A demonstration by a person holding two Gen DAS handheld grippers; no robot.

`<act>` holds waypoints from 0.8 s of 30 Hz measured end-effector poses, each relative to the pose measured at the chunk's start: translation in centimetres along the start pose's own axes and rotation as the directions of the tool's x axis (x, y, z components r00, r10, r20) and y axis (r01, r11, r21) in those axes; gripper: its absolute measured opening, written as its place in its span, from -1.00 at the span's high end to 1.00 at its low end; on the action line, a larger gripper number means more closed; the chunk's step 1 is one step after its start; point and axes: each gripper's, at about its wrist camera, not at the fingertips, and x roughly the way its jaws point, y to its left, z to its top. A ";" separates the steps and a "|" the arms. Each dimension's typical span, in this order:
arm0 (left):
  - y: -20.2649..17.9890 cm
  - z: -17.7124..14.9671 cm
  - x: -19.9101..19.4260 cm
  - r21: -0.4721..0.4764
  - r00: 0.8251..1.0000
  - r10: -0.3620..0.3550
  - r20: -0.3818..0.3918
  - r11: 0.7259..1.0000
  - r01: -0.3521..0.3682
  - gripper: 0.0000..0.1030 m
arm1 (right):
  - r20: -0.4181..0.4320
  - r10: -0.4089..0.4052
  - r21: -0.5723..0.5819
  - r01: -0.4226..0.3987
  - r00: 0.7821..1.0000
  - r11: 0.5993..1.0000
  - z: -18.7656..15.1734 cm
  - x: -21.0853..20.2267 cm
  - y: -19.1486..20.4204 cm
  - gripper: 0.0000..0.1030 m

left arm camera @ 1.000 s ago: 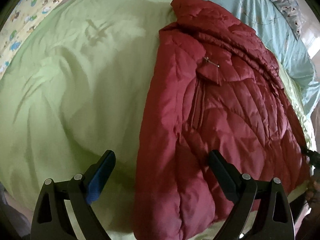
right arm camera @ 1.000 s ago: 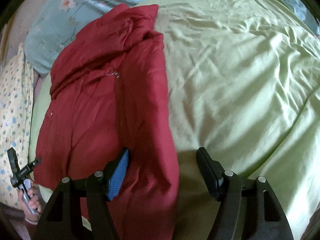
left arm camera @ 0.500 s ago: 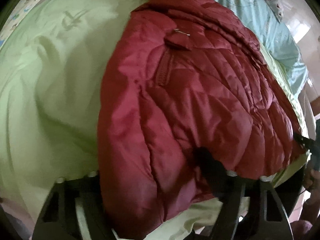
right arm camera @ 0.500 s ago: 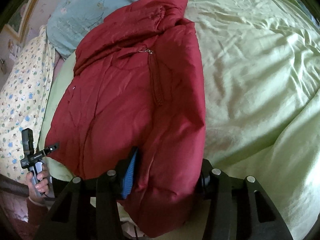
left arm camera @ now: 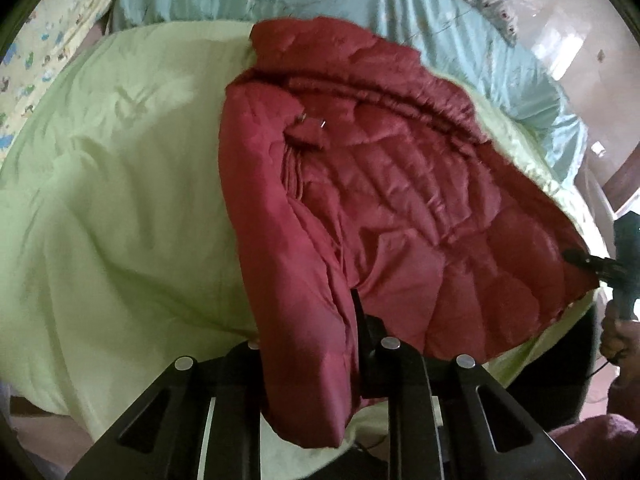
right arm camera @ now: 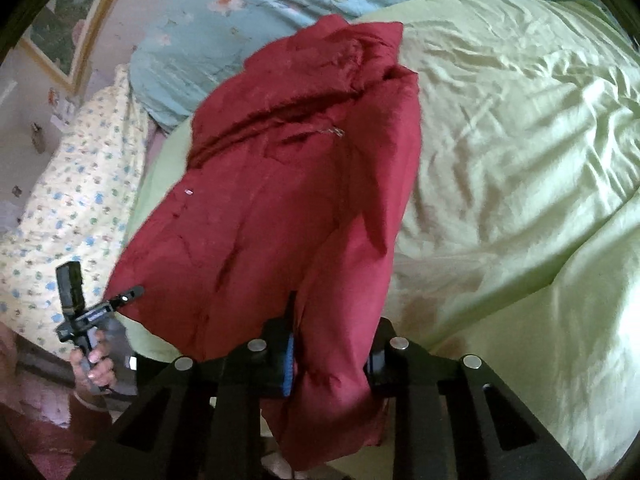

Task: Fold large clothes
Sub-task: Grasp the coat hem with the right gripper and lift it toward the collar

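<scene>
A dark red quilted jacket (left arm camera: 392,208) lies on a pale green duvet (left arm camera: 120,200), collar toward the far pillows. My left gripper (left arm camera: 308,344) has the jacket's near hem bunched between its fingers, and the jaws are closing on the fabric. In the right wrist view the same jacket (right arm camera: 288,200) hangs up from the bed at its other near corner. There my right gripper (right arm camera: 332,352) pinches a fold, its blue pad (right arm camera: 289,360) against the cloth and its jaws also closing. A silver zip pull (right arm camera: 338,132) shows near the collar.
Light blue floral pillows (right arm camera: 248,20) lie along the head of the bed. A yellow patterned blanket (right arm camera: 68,208) lies at the left. A hand (right arm camera: 94,364) holds the other gripper (right arm camera: 100,308) at the jacket's edge. The bed's near edge runs just under both grippers.
Both grippers came down over the jacket's near hem and their jaws closed from wide apart onto the fabric. The hem now lifts off the duvet.
</scene>
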 end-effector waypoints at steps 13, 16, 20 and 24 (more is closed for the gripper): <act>0.5 5.9 -6.5 0.000 0.972 -0.076 0.224 0.997 0.078 0.67 | 0.178 0.195 -0.014 -0.195 0.965 0.981 4.9 -4.8 2.0 0.57; 0.8 7.5 -6.5 -0.005 0.965 -0.071 0.252 0.997 0.074 0.67 | 0.218 0.201 -0.004 -0.205 0.955 0.979 6.3 -5.2 1.7 0.57; 0.5 9.1 -5.5 -0.004 0.960 -0.056 0.274 0.998 0.059 0.66 | 0.260 0.205 -0.006 -0.211 0.944 0.978 8.7 -5.2 1.7 0.57; -0.1 11.7 -4.1 -0.015 0.952 -0.040 0.304 0.999 0.046 0.66 | 0.309 0.207 -0.007 -0.216 0.928 0.976 11.5 -5.0 1.8 0.57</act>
